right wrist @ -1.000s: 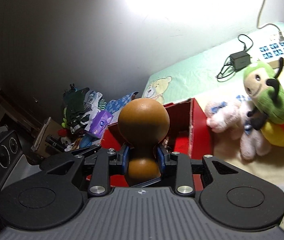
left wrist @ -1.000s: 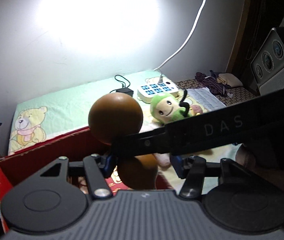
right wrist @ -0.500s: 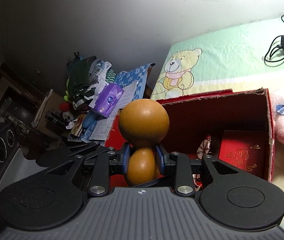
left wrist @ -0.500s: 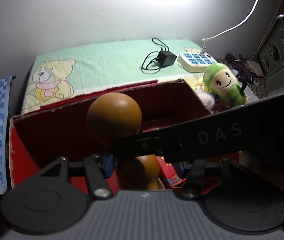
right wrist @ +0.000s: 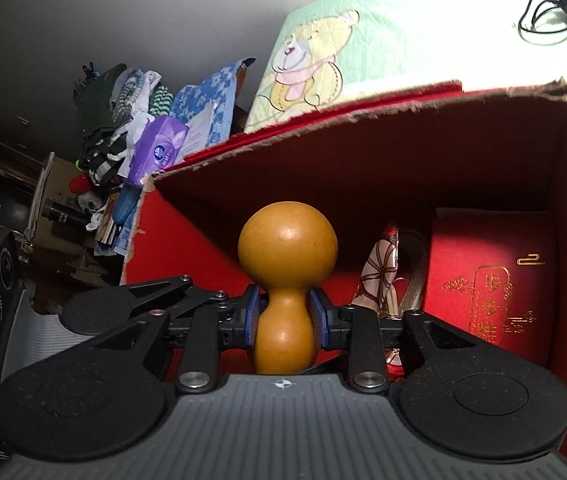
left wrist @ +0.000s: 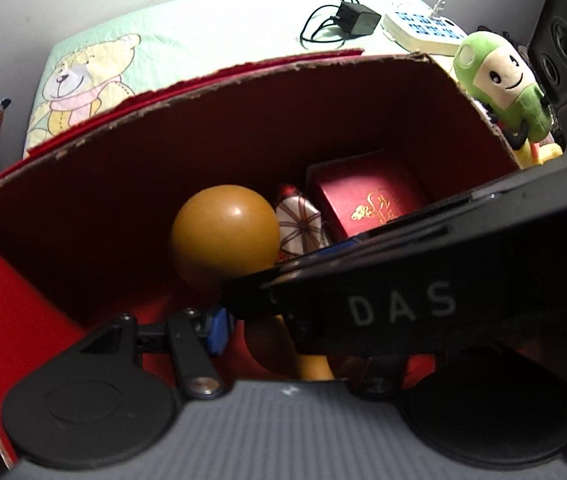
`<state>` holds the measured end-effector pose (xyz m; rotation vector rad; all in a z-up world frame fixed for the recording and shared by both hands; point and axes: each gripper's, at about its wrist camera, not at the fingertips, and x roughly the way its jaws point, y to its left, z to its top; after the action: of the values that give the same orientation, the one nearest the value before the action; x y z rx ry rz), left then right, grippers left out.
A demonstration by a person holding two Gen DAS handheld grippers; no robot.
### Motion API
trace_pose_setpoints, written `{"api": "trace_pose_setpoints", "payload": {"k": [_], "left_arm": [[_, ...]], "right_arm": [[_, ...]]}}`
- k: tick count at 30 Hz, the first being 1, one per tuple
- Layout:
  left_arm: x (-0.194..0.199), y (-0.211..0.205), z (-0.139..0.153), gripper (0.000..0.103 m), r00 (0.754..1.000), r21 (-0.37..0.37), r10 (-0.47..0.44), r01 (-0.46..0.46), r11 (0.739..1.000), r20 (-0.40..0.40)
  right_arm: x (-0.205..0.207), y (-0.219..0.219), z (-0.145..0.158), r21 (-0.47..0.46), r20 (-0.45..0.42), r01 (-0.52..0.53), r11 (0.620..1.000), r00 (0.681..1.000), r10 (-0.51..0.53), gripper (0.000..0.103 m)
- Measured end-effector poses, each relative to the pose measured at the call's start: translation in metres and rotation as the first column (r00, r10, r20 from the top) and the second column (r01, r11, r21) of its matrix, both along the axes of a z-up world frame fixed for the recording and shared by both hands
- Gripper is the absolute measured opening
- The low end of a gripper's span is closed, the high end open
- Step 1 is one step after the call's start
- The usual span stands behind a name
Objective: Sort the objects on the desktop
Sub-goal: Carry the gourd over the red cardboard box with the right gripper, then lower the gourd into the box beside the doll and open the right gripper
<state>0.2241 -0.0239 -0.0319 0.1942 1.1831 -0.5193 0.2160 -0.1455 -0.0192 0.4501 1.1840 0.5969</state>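
Held object: a smooth orange-brown gourd with two round bulbs [right wrist: 286, 280], its narrow waist between the blue pads [right wrist: 252, 316]; it hangs inside the open top of the red cardboard box [right wrist: 403, 152].
Right hand-held gripper [right wrist: 286, 318]: clamped on the gourd's waist, pointing down into the box.
Left hand-held gripper [left wrist: 283, 332]: mostly hidden behind the right gripper's black body; I cannot tell if its jaws grip anything.
Inside the box: a dark red gift box with gold print [right wrist: 491, 276] at the right; a cream cloth piece with brown lines [right wrist: 379, 272] between it and the gourd.
Beyond the box: a green plush toy [left wrist: 503, 84], a black charger with cable [left wrist: 355, 20], a white power strip [left wrist: 423, 30], all on the teddy-bear cloth [left wrist: 83, 76].
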Motion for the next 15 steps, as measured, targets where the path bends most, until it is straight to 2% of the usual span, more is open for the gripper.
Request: {"api": "trace_pose_setpoints", "payload": {"k": [5, 9, 11, 15], "left_arm": [[0.003, 0.000, -0.003, 0.060, 1.000, 0.010, -0.004, 0.004, 1.000, -0.031], [0.003, 0.003, -0.005, 0.060, 0.998, 0.004, 0.002, -0.002, 1.000, -0.055], [0.002, 0.004, -0.005, 0.060, 0.998, 0.008, 0.004, -0.003, 1.000, -0.055], [0.002, 0.005, -0.005, 0.067, 0.998, 0.024, 0.019, -0.018, 1.000, -0.057]], "right_arm": [[-0.001, -0.001, -0.012, 0.002, -0.053, 0.020, 1.000, 0.998, -0.020, 0.032], [-0.006, -0.001, -0.010, -0.019, -0.031, 0.032, 0.999, 0.999, -0.032, 0.032], [-0.005, 0.000, -0.013, -0.042, -0.047, 0.041, 0.998, 0.998, -0.043, 0.032], [-0.004, -0.002, -0.015, -0.052, -0.067, 0.053, 0.997, 0.996, -0.057, 0.032]]}}
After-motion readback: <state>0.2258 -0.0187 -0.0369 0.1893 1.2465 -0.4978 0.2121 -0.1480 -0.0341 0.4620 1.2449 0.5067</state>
